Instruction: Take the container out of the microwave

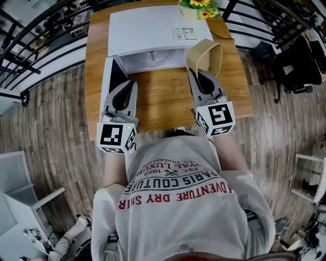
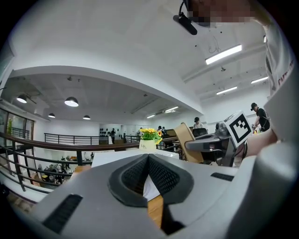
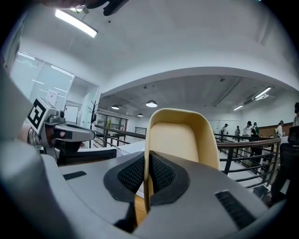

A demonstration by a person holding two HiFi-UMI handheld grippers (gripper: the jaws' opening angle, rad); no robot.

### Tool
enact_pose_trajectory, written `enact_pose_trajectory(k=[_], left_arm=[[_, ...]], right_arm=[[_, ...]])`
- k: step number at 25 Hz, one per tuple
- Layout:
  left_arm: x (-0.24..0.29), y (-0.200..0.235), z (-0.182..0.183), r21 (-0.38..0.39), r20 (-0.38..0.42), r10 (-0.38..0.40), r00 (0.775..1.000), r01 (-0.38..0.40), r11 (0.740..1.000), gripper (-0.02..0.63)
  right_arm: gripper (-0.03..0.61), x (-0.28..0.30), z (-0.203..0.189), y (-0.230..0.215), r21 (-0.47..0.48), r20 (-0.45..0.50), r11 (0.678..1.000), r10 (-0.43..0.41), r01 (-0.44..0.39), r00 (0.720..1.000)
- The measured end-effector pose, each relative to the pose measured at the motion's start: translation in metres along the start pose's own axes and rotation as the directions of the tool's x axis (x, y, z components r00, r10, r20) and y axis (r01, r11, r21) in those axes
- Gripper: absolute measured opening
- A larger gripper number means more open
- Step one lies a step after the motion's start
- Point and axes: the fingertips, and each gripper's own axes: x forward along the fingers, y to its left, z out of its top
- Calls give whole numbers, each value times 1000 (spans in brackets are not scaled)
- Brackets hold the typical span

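Shirt [image 1: 178, 188] print, upside down: "PARIS COUTURE", "ADVENTURE DRY", "1962". Sticker [image 1: 184, 33] on microwave [image 1: 147, 23] unreadable.

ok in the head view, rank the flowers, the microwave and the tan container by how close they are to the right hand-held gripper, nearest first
1. Container: clamped in the right hand-held gripper, just ahead of its jaws.
2. Microwave: directly behind the container, spreading to the left.
3. Flowers: farthest, at the top of the view, behind the microwave.
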Motion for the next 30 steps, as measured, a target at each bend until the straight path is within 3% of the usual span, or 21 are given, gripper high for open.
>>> enact_pose_trajectory(k=[30], left_arm=[[15, -9, -4, -6, -16, -4, 1000, 4, 1000, 14]], right_arm=[[29, 0, -4, -11, 32, 6, 999, -18, 17, 1000]])
